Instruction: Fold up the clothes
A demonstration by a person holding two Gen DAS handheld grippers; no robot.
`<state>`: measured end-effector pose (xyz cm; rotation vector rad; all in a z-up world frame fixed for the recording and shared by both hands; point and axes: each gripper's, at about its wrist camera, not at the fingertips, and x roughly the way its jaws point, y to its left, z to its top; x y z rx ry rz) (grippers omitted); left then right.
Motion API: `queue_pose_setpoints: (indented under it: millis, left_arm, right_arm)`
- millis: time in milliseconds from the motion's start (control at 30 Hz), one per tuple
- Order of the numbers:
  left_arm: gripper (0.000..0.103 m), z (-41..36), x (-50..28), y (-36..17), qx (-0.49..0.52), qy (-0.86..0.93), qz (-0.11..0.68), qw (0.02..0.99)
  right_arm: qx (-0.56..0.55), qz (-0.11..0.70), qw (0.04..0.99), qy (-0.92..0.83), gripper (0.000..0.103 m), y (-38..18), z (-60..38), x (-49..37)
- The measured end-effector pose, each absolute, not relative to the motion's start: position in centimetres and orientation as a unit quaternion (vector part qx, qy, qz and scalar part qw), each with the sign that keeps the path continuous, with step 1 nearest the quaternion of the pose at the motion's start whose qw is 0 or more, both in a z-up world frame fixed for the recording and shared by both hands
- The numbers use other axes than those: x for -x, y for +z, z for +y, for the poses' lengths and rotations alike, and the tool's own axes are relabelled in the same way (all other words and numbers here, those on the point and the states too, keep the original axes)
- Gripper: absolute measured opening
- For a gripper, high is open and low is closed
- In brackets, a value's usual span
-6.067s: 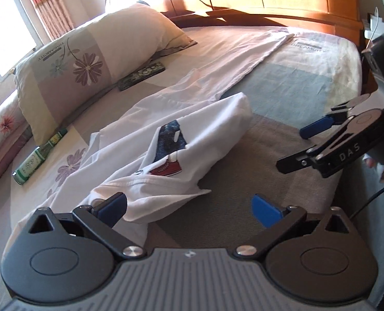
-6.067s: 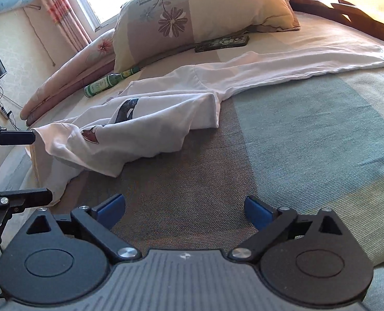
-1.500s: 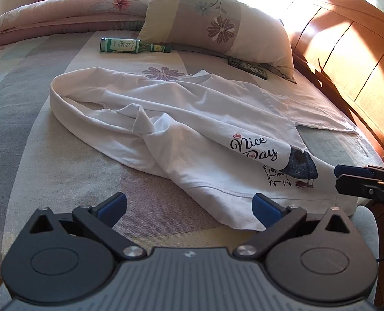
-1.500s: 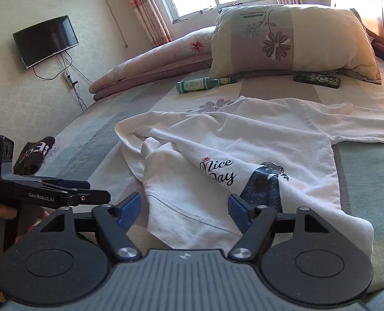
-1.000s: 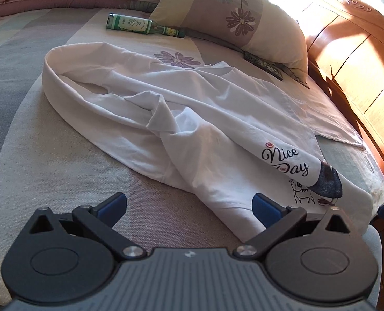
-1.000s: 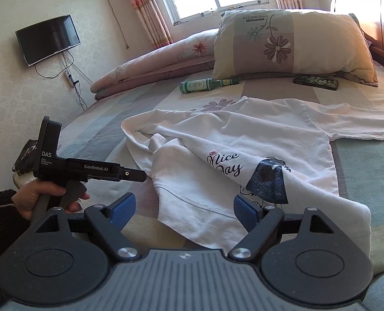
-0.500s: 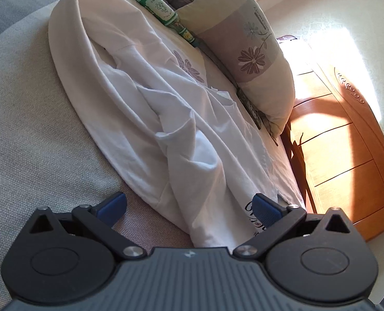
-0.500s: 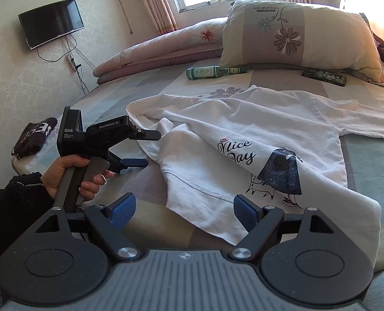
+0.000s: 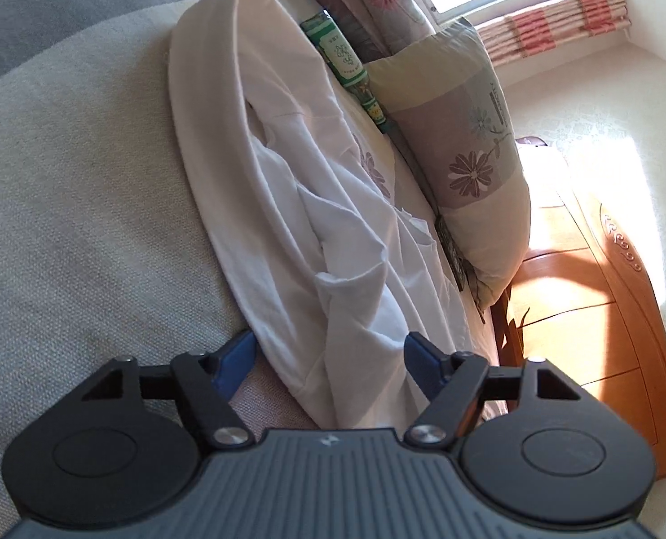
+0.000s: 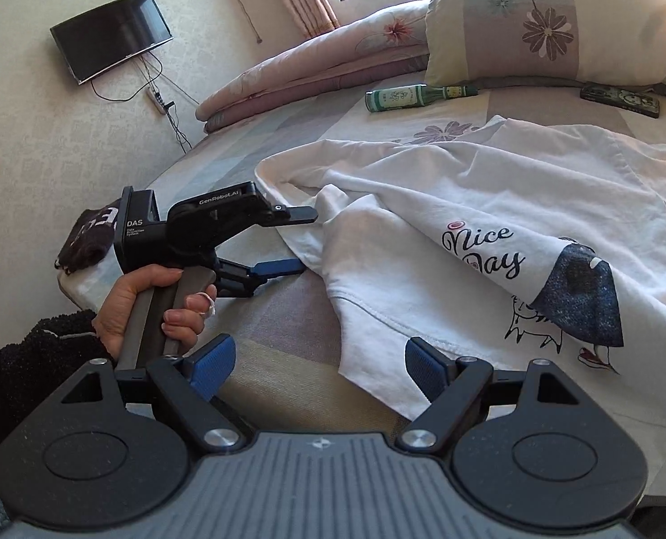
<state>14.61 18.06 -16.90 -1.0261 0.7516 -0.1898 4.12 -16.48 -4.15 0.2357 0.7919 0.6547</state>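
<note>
A white long-sleeved shirt (image 10: 467,188) with a "Nice Day" print lies crumpled on the bed. My left gripper (image 9: 328,355) is rolled on its side at the shirt's (image 9: 288,206) left edge. Its jaws are closing with a fold of the fabric between the blue pads, which still stand apart from it. In the right wrist view a hand holds the left gripper (image 10: 299,240), one finger above the shirt's edge and one below. My right gripper (image 10: 319,366) is open just above the near hem, with only the hem's corner between its fingers.
A flowered pillow (image 10: 557,27), a green bottle (image 10: 404,98) and a dark phone (image 10: 620,99) lie at the bed's far side. A rolled quilt (image 10: 310,72) is behind them. A dark cloth (image 10: 88,238) sits at the bed's left edge. The wooden headboard (image 9: 602,314) is on the right.
The left gripper has rolled onto its side and dropped to the shirt's left edge, and its jaws have narrowed around the fabric. The right gripper has moved a little closer to the hem.
</note>
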Motion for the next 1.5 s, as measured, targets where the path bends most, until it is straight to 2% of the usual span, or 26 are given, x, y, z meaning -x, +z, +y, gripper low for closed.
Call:
queue_pose_setpoints:
  millis: [33, 67, 100, 300, 467, 767, 833, 900, 967, 1133, 1333, 1500]
  left_arm:
    - [0.047, 18.7, -14.6, -17.5, 0.498, -0.075, 0.346, 0.791]
    - [0.034, 19.3, -14.8, -18.0, 0.514, -0.066, 0.345, 0.783]
    - [0.029, 19.5, -15.3, -18.3, 0.522, -0.063, 0.347, 0.777]
    - [0.03, 18.8, -17.6, -18.2, 0.52, -0.059, 0.347, 0.779]
    - [0.03, 18.3, -16.3, -18.3, 0.522, -0.064, 0.342, 0.779]
    - [0.029, 17.0, -18.4, -17.6, 0.475, -0.07, 0.342, 0.808]
    - [0.027, 16.8, -17.9, -17.6, 0.46, -0.071, 0.335, 0.819]
    - [0.013, 16.6, -17.1, -18.0, 0.448, -0.064, 0.323, 0.831]
    - [0.007, 16.6, -16.6, -18.4, 0.441, -0.055, 0.315, 0.838]
    - [0.007, 16.7, -16.5, -17.6, 0.437, -0.036, 0.332, 0.835]
    - [0.002, 16.8, -15.7, -14.4, 0.333, -0.018, 0.346, 0.877]
    - [0.002, 20.5, -14.9, -11.8, 0.282, 0.004, 0.351, 0.893]
  right_arm:
    - [-0.119, 0.38, 0.863, 0.31, 0.087, -4.4, -16.8, -4.2]
    - [-0.124, 0.382, 0.862, 0.308, 0.087, -4.5, -17.0, -4.4]
    - [-0.127, 0.384, 0.862, 0.307, 0.087, -4.7, -17.1, -4.5]
    - [-0.128, 0.385, 0.858, 0.316, 0.087, -5.0, -16.7, -4.8]
    - [-0.129, 0.387, 0.858, 0.31, 0.087, -5.1, -16.9, -4.7]
    - [-0.134, 0.392, 0.858, 0.304, 0.088, -5.5, -17.1, -4.7]
    - [-0.135, 0.393, 0.859, 0.3, 0.088, -5.6, -17.2, -4.6]
    - [-0.137, 0.395, 0.859, 0.296, 0.088, -5.7, -17.3, -4.6]
    - [-0.138, 0.398, 0.859, 0.292, 0.088, -5.8, -17.3, -4.6]
    - [-0.131, 0.393, 0.863, 0.289, 0.088, -5.4, -17.4, -4.2]
    - [-0.129, 0.384, 0.87, 0.279, 0.088, -4.9, -18.1, -4.1]
    - [-0.118, 0.383, 0.871, 0.284, 0.088, -4.6, -17.8, -4.7]
